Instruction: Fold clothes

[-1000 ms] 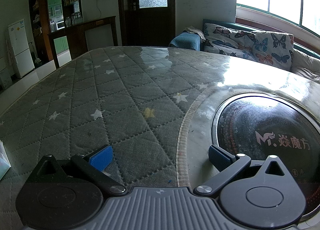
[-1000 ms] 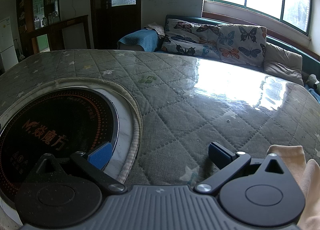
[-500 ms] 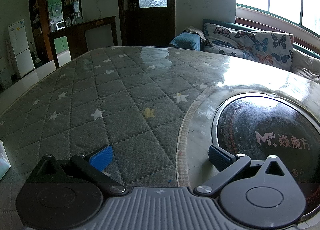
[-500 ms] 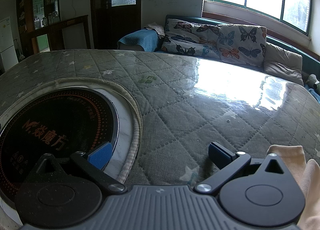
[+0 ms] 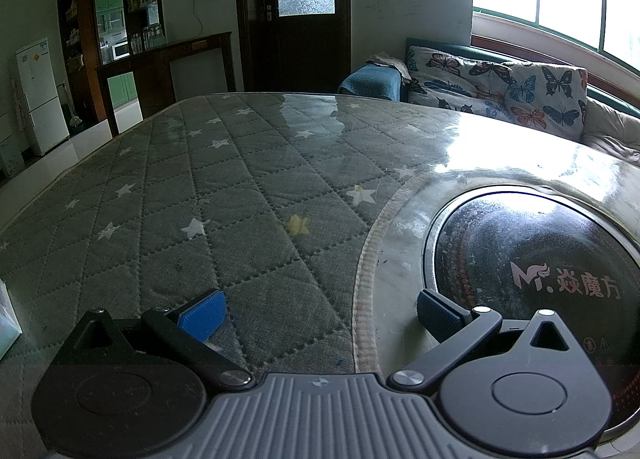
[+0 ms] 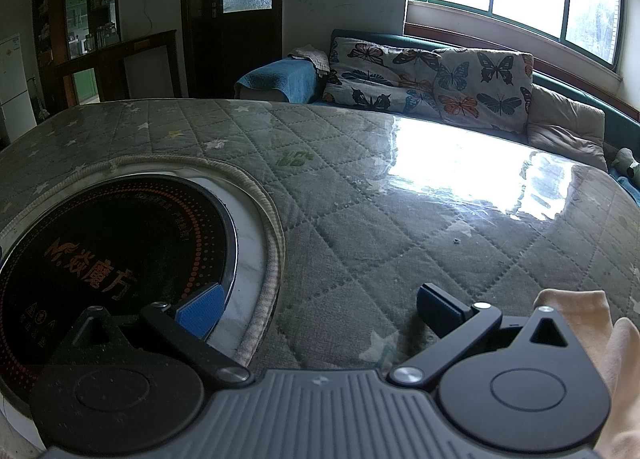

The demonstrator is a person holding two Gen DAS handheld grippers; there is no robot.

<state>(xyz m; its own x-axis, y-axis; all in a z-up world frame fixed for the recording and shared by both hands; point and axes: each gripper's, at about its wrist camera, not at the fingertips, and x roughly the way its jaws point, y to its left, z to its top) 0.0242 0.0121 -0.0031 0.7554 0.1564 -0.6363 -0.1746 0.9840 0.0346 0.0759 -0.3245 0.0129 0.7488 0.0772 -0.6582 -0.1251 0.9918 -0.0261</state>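
Observation:
A pale beige garment [image 6: 600,335] lies at the lower right edge of the right wrist view, to the right of and partly behind my right gripper [image 6: 318,305]. That gripper is open and empty, low over the quilted grey star-patterned table cover [image 6: 400,227]. My left gripper [image 5: 318,309] is open and empty too, low over the same cover [image 5: 220,199]. No garment shows in the left wrist view.
A round black induction cooktop [image 5: 540,259] is set into the table between the two grippers; it also shows in the right wrist view [image 6: 112,243]. A sofa with butterfly cushions [image 6: 440,83] stands beyond the far table edge. A white object [image 5: 6,315] is at the left edge.

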